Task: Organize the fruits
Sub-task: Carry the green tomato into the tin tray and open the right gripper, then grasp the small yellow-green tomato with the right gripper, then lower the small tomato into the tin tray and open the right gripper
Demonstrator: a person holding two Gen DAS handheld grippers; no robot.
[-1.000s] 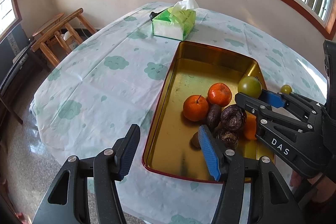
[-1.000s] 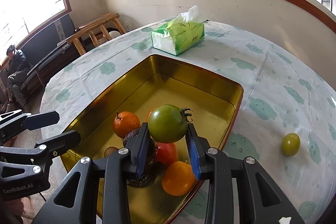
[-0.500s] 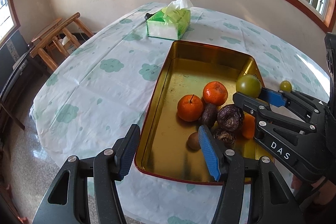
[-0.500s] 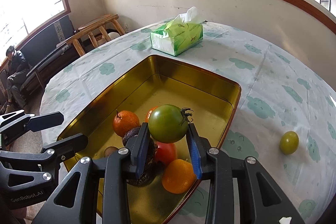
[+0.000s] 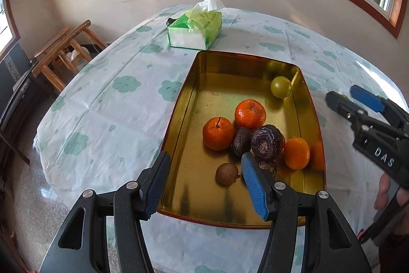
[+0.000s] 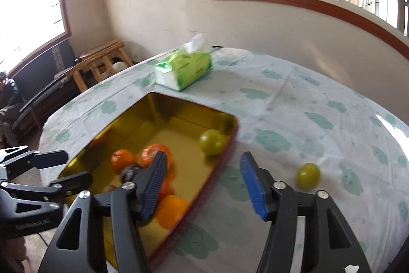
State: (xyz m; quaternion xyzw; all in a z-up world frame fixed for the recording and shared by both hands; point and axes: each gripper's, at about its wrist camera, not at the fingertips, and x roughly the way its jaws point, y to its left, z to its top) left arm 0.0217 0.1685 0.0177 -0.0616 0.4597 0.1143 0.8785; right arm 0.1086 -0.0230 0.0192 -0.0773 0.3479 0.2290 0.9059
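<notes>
A gold metal tray (image 5: pixel 179 119) (image 6: pixel 163 109) on the table holds several oranges (image 5: pixel 218 132), dark wrinkled fruits (image 5: pixel 265 142), a small brown fruit (image 5: pixel 226 173) and a green tomato (image 5: pixel 280 86) (image 6: pixel 212 141) at its far right corner. A smaller green fruit (image 6: pixel 308 176) lies on the tablecloth right of the tray. My left gripper (image 5: pixel 204 181) is open and empty above the tray's near edge. My right gripper (image 6: pixel 202 183) (image 5: pixel 355 100) is open and empty, right of the tray above the cloth.
A green tissue box (image 5: pixel 195 28) (image 6: pixel 185 68) stands behind the tray. The round table has a white cloth with green clouds (image 5: pixel 110 104). Wooden stools (image 5: pixel 64 50) stand at the left by the wall. A person (image 6: pixel 7 94) sits at far left.
My right gripper has opened and let go of the green tomato, which now lies in the tray's far corner. The gripper has moved right, off the tray. The left gripper stays open.
</notes>
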